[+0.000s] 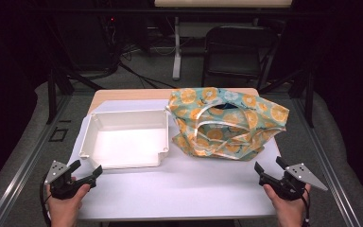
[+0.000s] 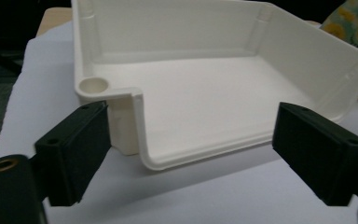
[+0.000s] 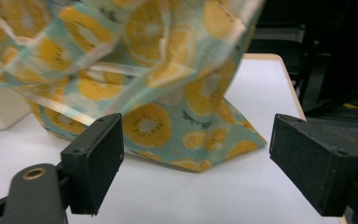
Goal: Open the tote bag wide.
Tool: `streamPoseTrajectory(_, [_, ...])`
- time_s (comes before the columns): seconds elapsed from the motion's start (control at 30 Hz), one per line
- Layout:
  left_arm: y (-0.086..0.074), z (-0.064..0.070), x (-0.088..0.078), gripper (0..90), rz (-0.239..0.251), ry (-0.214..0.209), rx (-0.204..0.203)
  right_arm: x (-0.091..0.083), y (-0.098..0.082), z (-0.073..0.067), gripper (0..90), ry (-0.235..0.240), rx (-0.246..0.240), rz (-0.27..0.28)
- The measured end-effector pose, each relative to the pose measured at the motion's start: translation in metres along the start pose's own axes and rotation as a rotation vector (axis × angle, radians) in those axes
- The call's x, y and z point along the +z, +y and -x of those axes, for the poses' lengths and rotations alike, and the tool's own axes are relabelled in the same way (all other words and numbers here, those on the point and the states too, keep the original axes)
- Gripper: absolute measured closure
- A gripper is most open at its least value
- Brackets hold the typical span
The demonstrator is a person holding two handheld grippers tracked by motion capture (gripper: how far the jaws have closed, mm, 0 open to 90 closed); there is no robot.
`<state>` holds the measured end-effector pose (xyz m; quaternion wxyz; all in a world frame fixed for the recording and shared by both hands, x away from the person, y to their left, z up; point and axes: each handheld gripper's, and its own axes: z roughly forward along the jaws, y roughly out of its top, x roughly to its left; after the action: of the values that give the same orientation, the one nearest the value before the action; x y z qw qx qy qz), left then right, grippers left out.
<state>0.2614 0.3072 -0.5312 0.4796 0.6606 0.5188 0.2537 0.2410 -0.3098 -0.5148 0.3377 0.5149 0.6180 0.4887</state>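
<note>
Nearest, left gripper point(image 1: 86, 171) and right gripper point(image 1: 269, 169): fingers wide apart, holding nothing, low over the white surface point(image 1: 179, 189). Beyond the left, white tray point(image 1: 125, 141); beside it, beyond the right, orange-print bag point(image 1: 227, 123), slumped.

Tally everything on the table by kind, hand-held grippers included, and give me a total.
White plastic tray: 1
Orange-slice print fabric bag: 1
Hand-held grippers: 2, the left hand-held gripper and the right hand-held gripper, both open and holding nothing
Total: 4
</note>
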Motion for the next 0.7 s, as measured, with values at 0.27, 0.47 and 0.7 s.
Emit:
streamPoseTrajectory(0.27, [0.005, 0.029, 0.004, 21.4, 0.028, -0.037, 0.063, -0.004, 0.009, -0.017, 27.0, 0.022, -0.035, 0.024])
streamPoseTrajectory(0.47, [0.011, 0.049, 0.008, 26.0, 0.052, -0.070, 0.093, -0.004, 0.014, -0.032, 37.2, 0.058, -0.048, 0.022])
streamPoseTrajectory(0.7, [0.024, 0.071, 0.024, 32.5, 0.049, -0.151, 0.096, -0.001, 0.027, -0.044, 44.6, 0.077, -0.057, 0.036])
